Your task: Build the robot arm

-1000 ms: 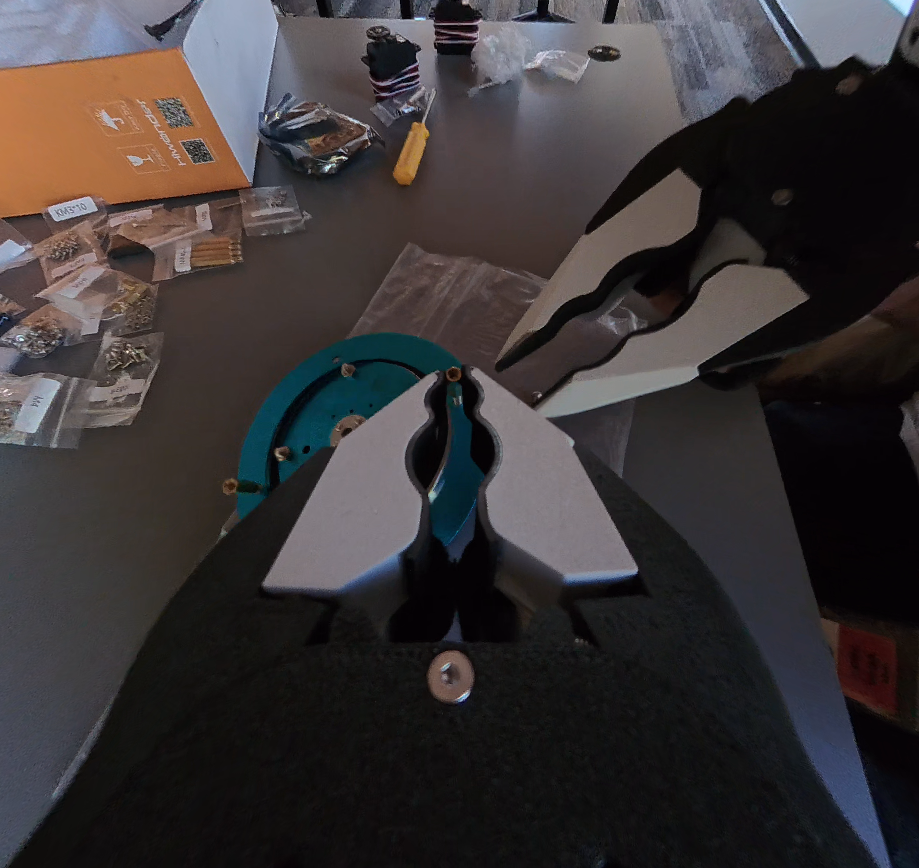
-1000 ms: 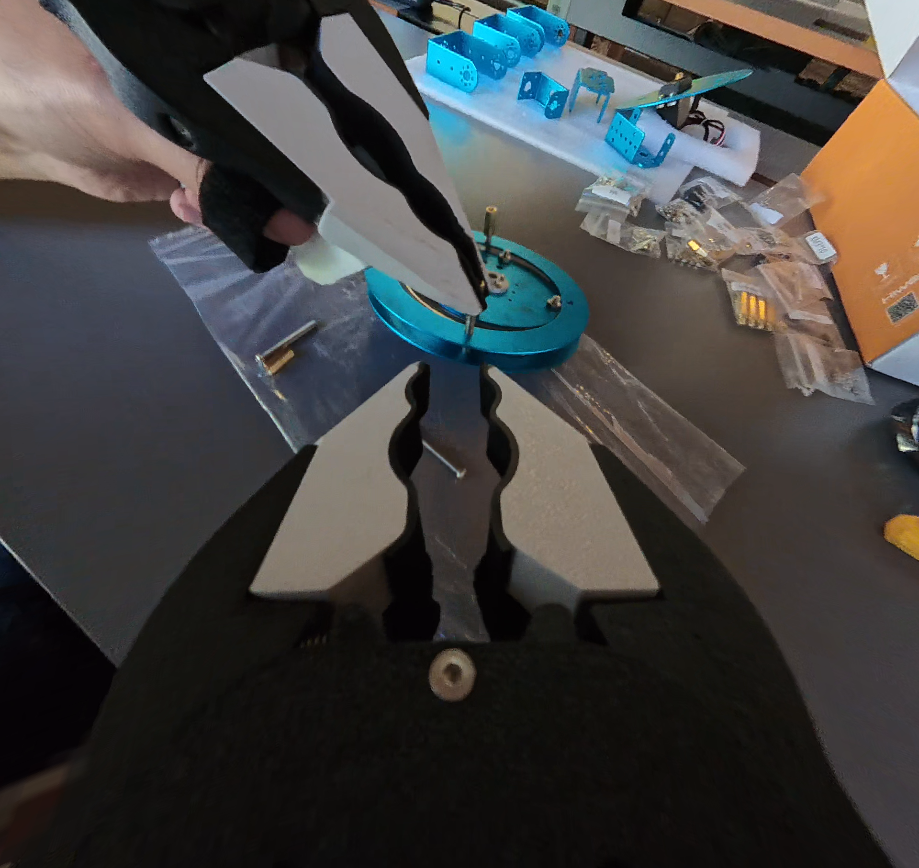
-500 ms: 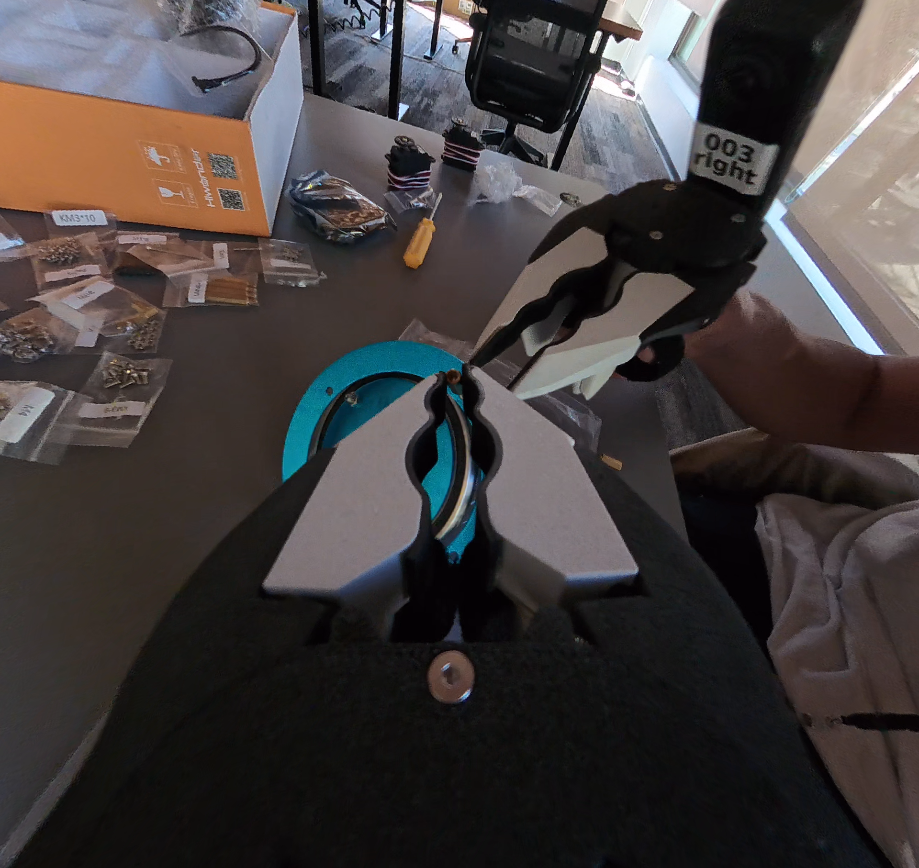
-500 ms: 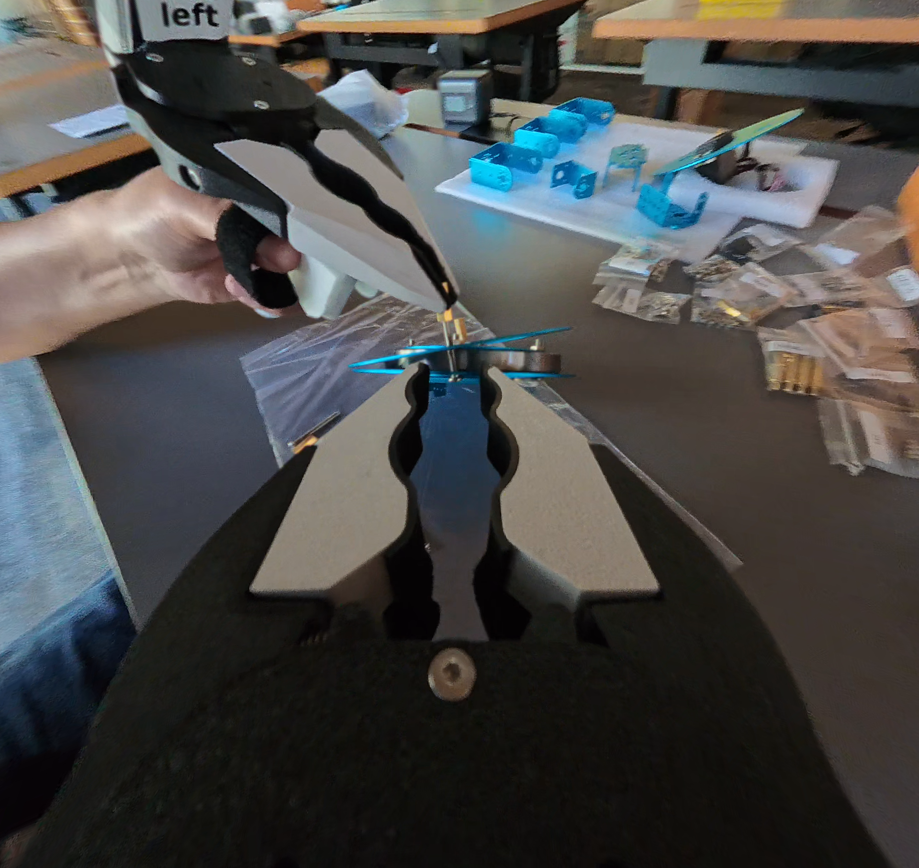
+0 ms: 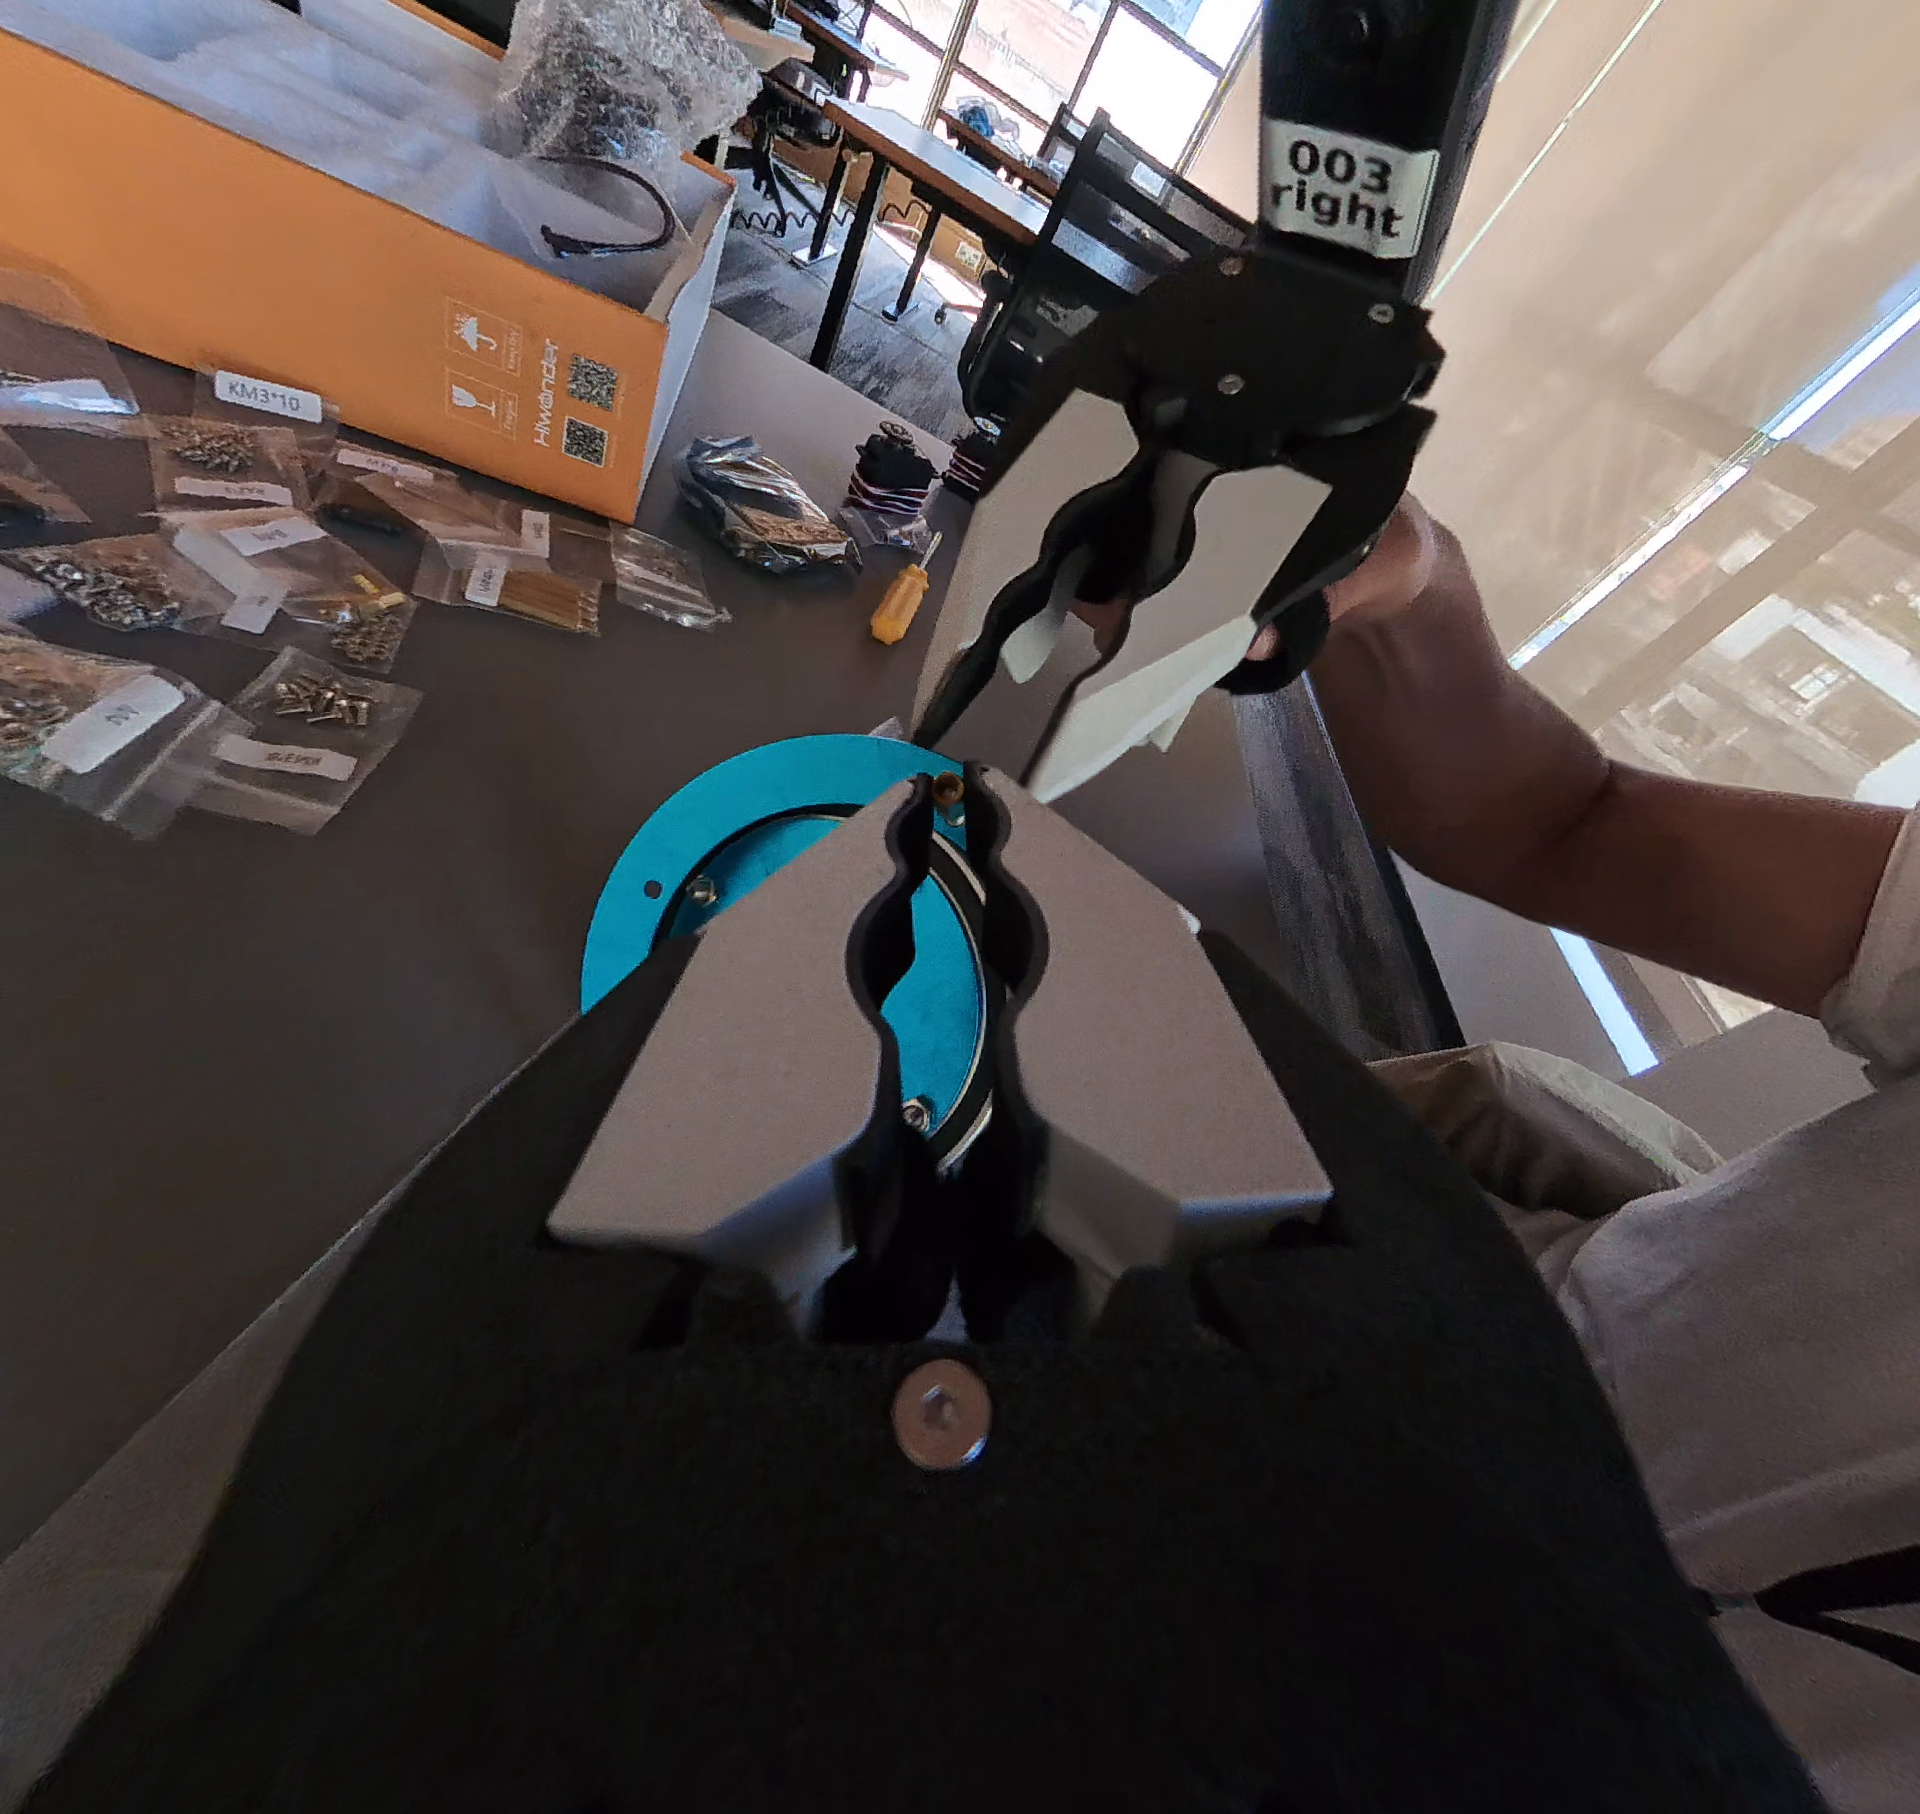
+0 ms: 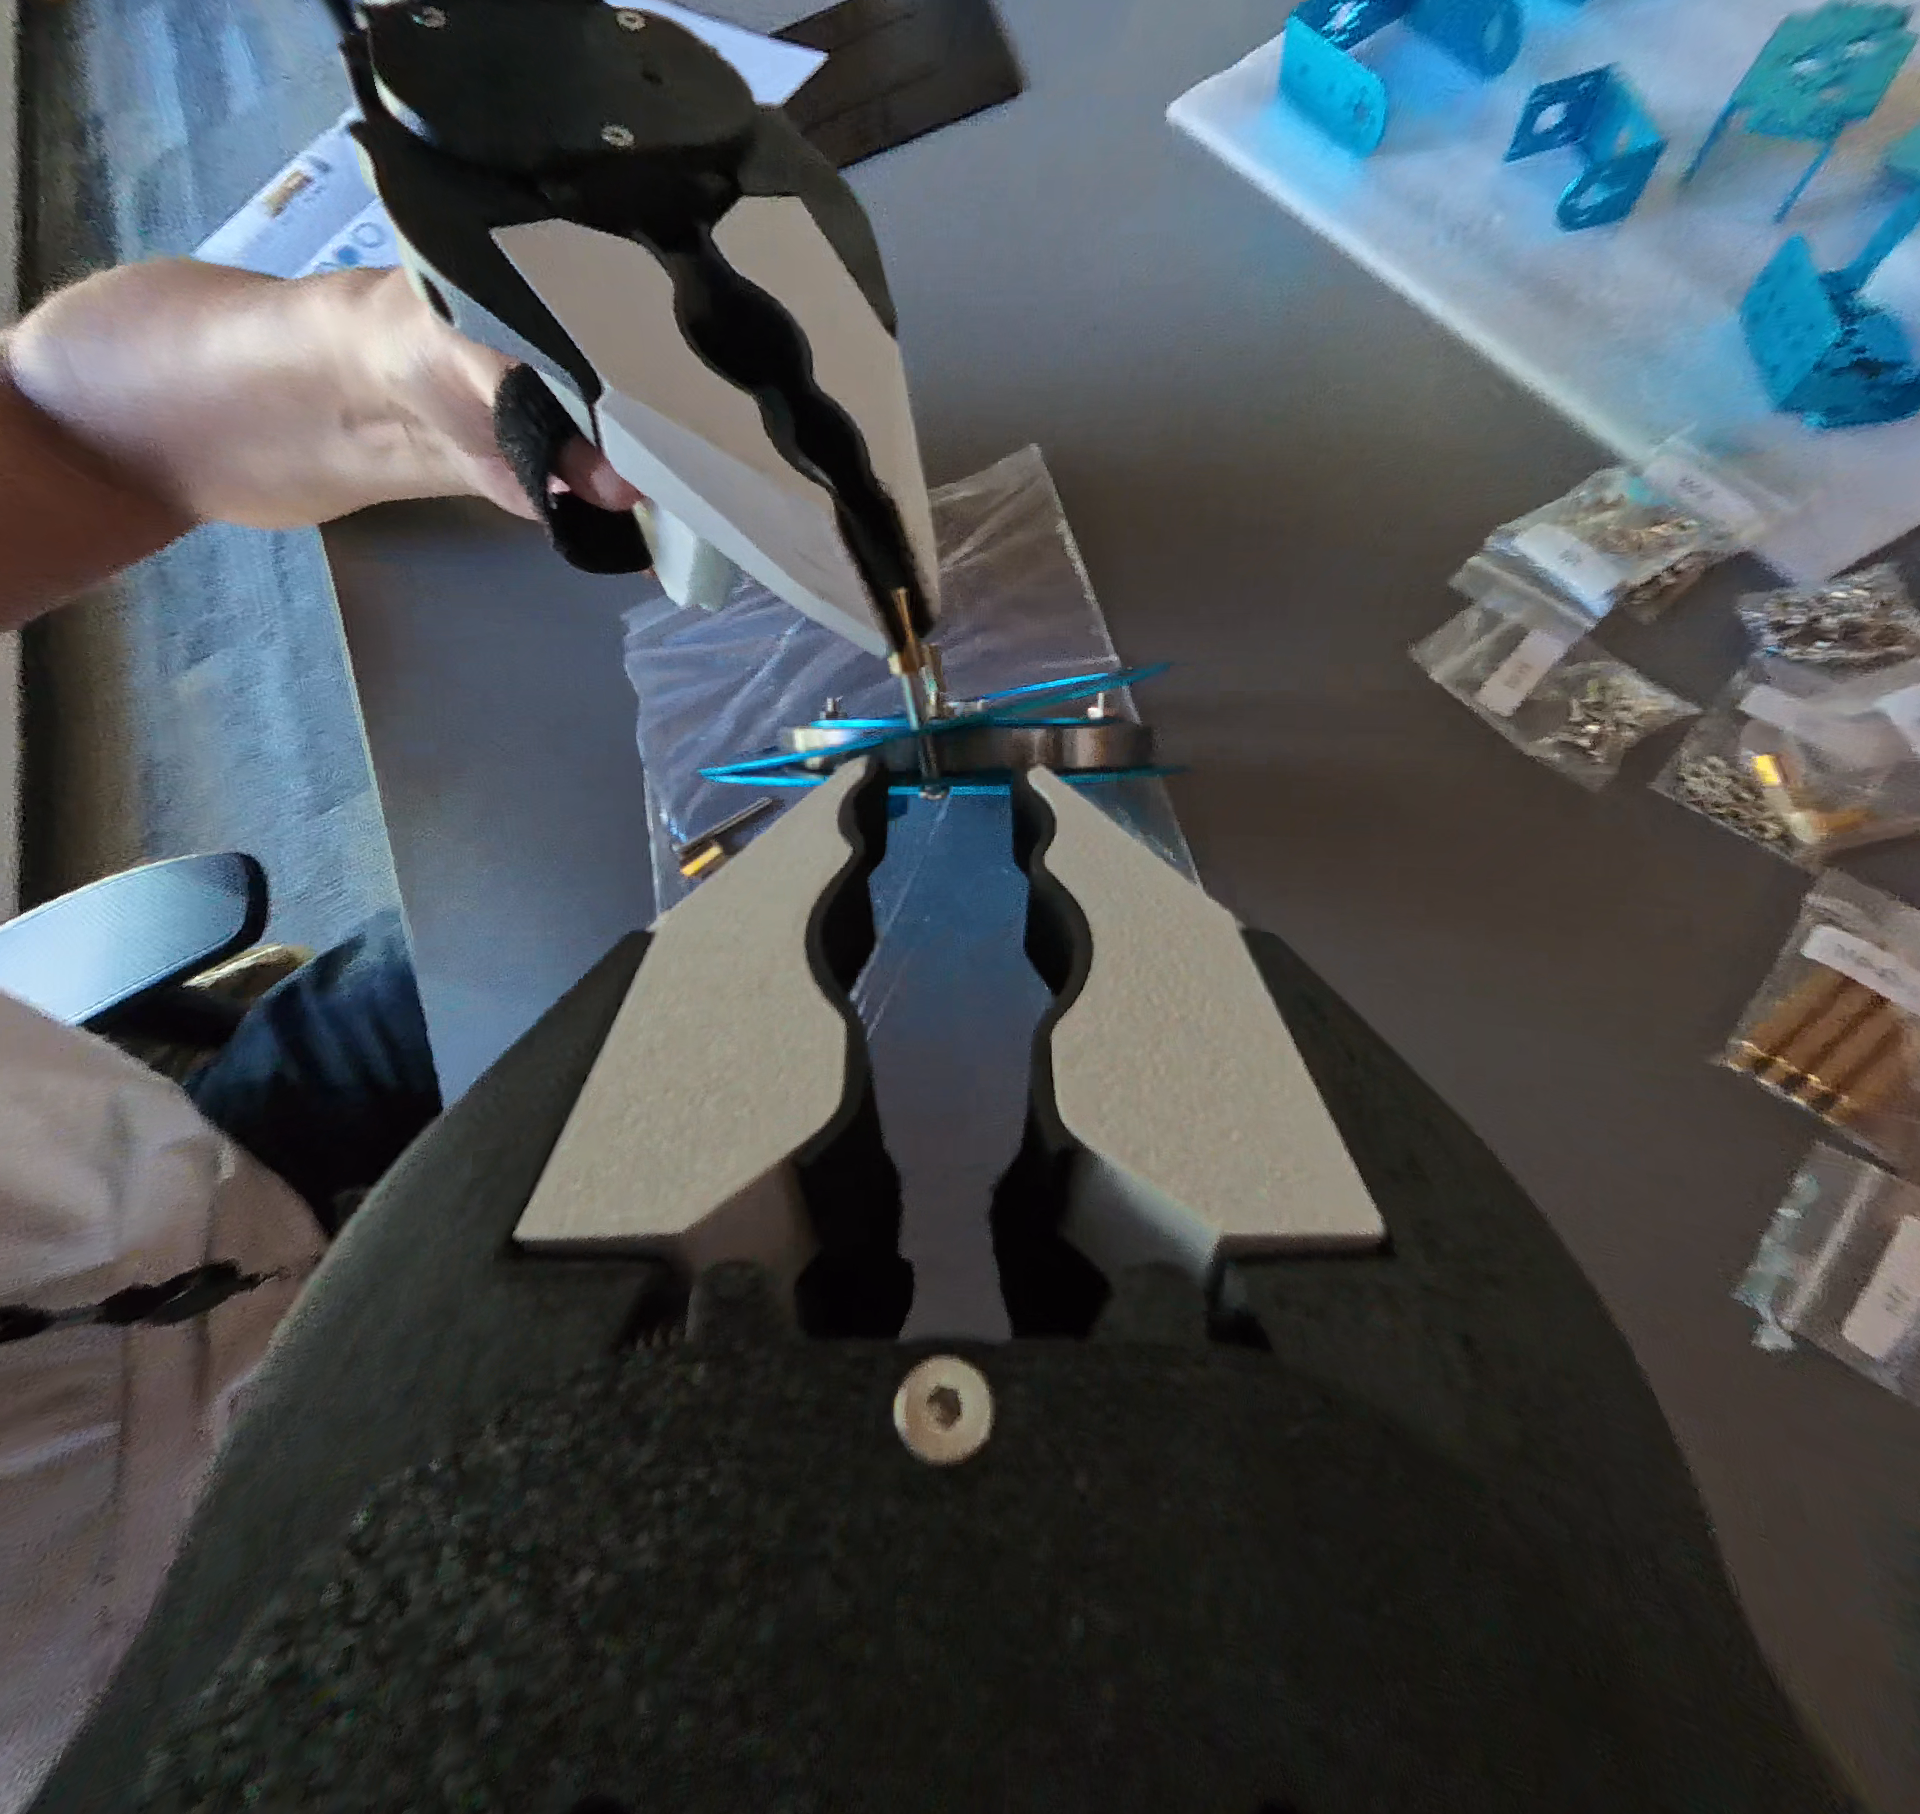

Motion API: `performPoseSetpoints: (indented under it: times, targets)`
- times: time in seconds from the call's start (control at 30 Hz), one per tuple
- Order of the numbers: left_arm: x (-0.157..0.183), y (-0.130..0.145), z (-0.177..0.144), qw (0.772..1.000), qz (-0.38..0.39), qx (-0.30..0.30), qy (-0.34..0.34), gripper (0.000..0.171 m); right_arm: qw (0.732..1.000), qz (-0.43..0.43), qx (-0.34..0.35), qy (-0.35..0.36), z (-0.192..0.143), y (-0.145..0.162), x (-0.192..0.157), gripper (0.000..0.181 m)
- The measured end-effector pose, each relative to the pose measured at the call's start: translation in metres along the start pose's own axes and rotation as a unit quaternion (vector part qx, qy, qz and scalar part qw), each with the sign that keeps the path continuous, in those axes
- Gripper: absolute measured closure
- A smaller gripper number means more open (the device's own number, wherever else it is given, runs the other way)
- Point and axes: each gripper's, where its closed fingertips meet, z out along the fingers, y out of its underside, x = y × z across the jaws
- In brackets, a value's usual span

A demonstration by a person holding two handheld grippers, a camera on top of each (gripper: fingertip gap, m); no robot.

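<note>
A dark grey table (image 5: 312, 933) fills the foreground. Beyond its far edge stand wood-topped desks (image 5: 935, 164) on black legs, with a black chair (image 5: 1101, 206) beside them, on grey patterned carpet (image 5: 769, 258). Behind the desks, a large black-framed window (image 5: 1060, 8) lets in bright daylight. To the right of the table, pale roller blinds (image 5: 1714, 362) glow with sun.

Each hand-held gripper, left (image 5: 948, 785) and right (image 6: 948, 777), wears a black textured body, one silver hex screw at centre, and pale grey fingers with wavy black inner edges. White label on each black handle. A black finger loop; white sleeve (image 5: 1766, 1276).
</note>
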Motion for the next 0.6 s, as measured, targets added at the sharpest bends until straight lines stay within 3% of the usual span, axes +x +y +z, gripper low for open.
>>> performPoseSetpoints:
  times: [0.13, 0.2, 0.3, 0.47, 0.6]
  targets:
    - [-0.003, 0.002, -0.007, 1.000, -0.005, 0.003, 0.001, 0.167, 0.998, -0.038, -0.038, -0.020, 0.008, -0.004, -0.003, 0.167]
    - [-0.006, 0.004, -0.009, 1.000, -0.023, 0.009, 0.008, 0.166, 0.994, -0.048, -0.082, -0.053, 0.015, -0.002, -0.011, 0.162]
    - [-0.012, 0.003, -0.014, 0.998, -0.049, 0.024, 0.013, 0.167, 0.988, -0.086, -0.122, -0.032, 0.023, -0.004, -0.005, 0.166]
    - [-0.017, 0.002, -0.018, 0.994, -0.093, 0.041, 0.028, 0.167, 0.991, -0.079, -0.105, -0.039, 0.032, -0.006, -0.001, 0.166]
    - [-0.020, 0.003, -0.019, 0.991, -0.117, 0.047, 0.044, 0.167, 0.994, -0.071, -0.063, -0.050, 0.036, -0.006, -0.005, 0.179]
